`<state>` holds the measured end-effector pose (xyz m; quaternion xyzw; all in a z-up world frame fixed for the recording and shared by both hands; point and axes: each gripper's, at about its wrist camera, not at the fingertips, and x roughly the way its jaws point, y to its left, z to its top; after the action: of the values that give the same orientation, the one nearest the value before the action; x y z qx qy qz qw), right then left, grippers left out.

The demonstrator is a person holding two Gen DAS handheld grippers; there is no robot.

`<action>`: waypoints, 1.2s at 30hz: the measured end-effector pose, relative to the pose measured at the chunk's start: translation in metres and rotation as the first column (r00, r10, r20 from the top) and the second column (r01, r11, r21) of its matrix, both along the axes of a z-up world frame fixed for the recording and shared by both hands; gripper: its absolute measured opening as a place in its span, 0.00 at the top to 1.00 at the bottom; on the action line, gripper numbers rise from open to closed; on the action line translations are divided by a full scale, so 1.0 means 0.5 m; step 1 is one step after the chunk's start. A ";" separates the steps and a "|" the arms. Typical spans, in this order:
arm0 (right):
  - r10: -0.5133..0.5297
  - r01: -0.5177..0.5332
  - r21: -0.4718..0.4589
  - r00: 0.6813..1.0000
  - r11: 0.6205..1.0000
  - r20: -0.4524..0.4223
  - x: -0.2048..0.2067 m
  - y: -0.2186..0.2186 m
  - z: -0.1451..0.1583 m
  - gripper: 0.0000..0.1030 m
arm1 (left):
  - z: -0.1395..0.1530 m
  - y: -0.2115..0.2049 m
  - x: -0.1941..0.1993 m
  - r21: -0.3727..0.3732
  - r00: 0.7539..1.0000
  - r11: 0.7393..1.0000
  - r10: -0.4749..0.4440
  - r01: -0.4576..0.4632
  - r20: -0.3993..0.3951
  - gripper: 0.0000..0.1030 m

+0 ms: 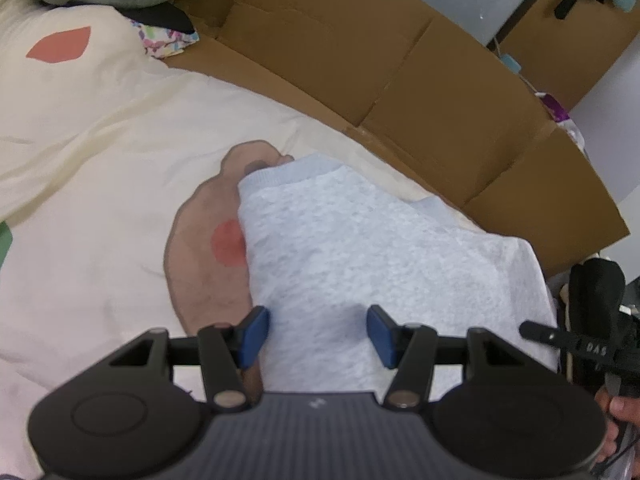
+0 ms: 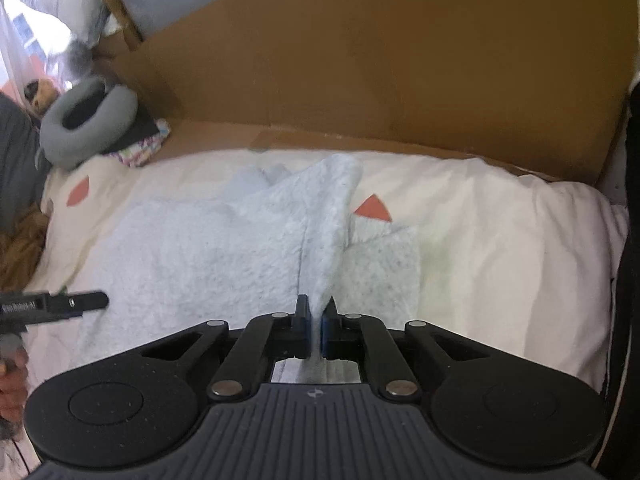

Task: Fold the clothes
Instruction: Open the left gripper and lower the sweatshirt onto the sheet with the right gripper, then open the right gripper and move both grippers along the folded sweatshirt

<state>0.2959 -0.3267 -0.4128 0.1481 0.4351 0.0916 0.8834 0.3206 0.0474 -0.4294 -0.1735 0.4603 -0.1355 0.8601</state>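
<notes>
Here, right hand-held gripper [image 2: 316,330] clamped on a raised fold of the pale blue sweatshirt [image 2: 224,240], ridge pointing toward the bed's [image 2: 500,220] cardboard-lined far edge; left hand-held gripper [image 1: 316,336] apart above it.

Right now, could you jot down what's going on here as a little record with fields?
Surface: cream bedspread with orange shapes
Garment: pale blue sweater, lying partly flat on the bedspread
Right gripper: shut on a raised fold of the sweater
Left gripper: jaws apart over the sweater, pinching nothing
Behind: cardboard sheet
Far corner: grey neck pillow
</notes>
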 end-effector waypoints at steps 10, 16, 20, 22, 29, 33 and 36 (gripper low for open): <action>-0.110 0.120 0.124 0.991 0.985 -0.079 -0.002 -0.058 -0.058 0.98 | -0.011 0.000 0.023 -0.002 1.000 1.000 0.011 -0.011 0.023 0.45; -0.130 0.146 0.180 0.987 0.973 -0.096 0.003 -0.080 -0.078 0.98 | -0.035 0.008 0.072 -0.074 0.997 0.994 0.081 -0.081 -0.007 0.43; -0.142 0.157 0.193 0.986 0.968 -0.089 -0.003 -0.088 -0.063 0.98 | -0.031 -0.002 0.079 -0.064 0.997 0.995 0.080 -0.079 0.007 0.45; -0.142 0.155 0.186 0.987 0.970 -0.081 -0.006 -0.086 -0.052 0.98 | -0.020 -0.005 0.070 -0.058 0.996 0.996 0.077 -0.075 0.037 0.47; -0.105 0.122 0.128 0.986 0.984 -0.132 0.010 -0.075 -0.089 0.92 | 0.002 -0.026 0.084 0.061 0.991 0.997 0.033 -0.041 0.128 0.55; -0.100 0.124 0.148 0.982 0.981 -0.159 0.022 -0.089 -0.078 0.84 | -0.016 -0.021 0.106 0.047 0.996 0.999 0.021 -0.025 0.091 0.52; -0.090 0.109 0.128 0.985 0.986 -0.144 0.009 -0.095 -0.046 0.76 | -0.012 -0.010 0.099 0.024 0.996 0.999 0.032 -0.034 0.079 0.52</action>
<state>0.3003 -0.3743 -0.4358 0.2351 0.4800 0.0661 0.8426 0.3703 0.0423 -0.4353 -0.1648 0.4248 -0.1219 0.8818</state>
